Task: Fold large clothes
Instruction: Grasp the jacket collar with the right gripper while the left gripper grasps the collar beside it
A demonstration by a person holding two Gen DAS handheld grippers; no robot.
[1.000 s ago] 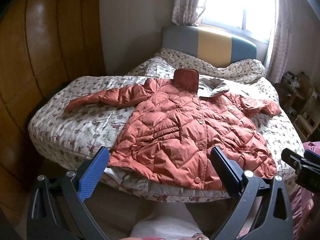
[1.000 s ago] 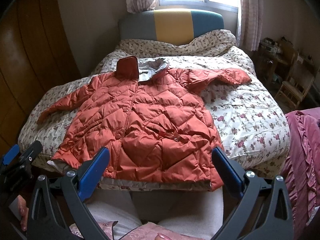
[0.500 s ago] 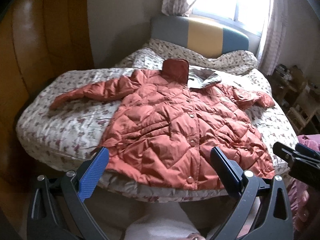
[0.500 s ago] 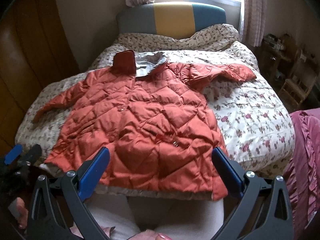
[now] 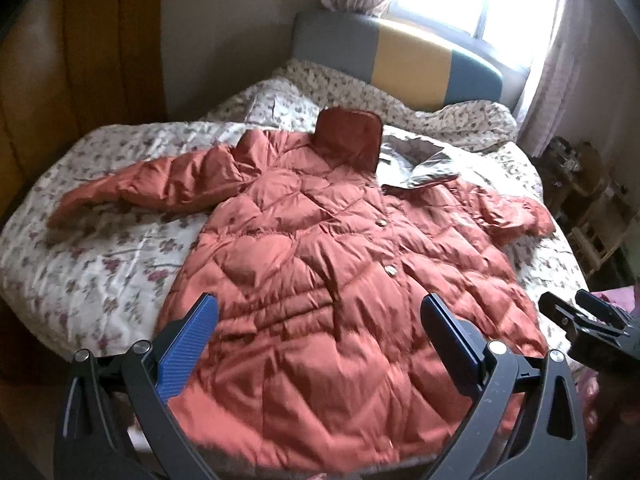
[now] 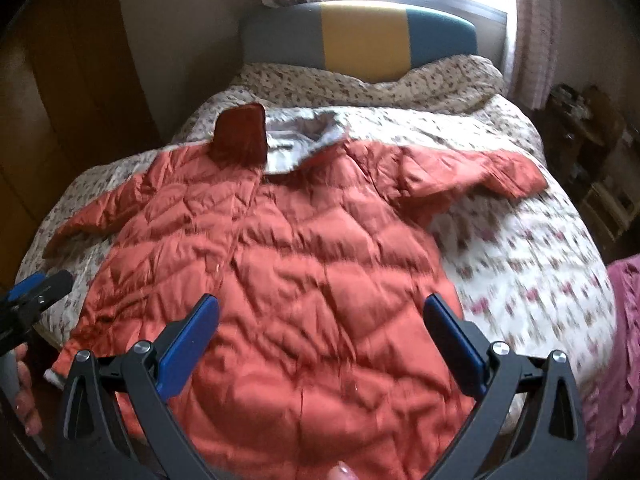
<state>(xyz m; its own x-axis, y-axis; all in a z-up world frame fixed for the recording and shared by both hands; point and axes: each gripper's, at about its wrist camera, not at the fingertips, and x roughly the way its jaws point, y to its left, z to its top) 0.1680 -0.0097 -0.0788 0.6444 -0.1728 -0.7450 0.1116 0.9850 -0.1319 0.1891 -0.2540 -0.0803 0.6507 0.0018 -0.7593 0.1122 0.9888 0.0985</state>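
Nearest the cameras, the left gripper (image 5: 318,326) and the right gripper (image 6: 322,326) each hang above the hem end of a quilted orange-red puffer jacket (image 5: 328,280), black fingers (image 5: 188,344) with blue pads spread wide and holding nothing. From the left wrist view the right gripper's black tips show at the right edge, apart from the jacket; from the right wrist view the left gripper (image 6: 34,290) shows at the left edge with part of a hand below it. That jacket (image 6: 304,264) lies front-up and spread flat on a bed with a cream floral quilt (image 5: 92,264), snap buttons down its middle, hem at the near edge of the bed. One sleeve stretches out toward the wooden wardrobe side, the other lies bent toward the far side. Its dark red collar flap stands up beside a grey lining turned outward. Beyond it sits a padded grey, yellow and teal headboard (image 6: 360,36), under a bright curtained window (image 5: 500,0).
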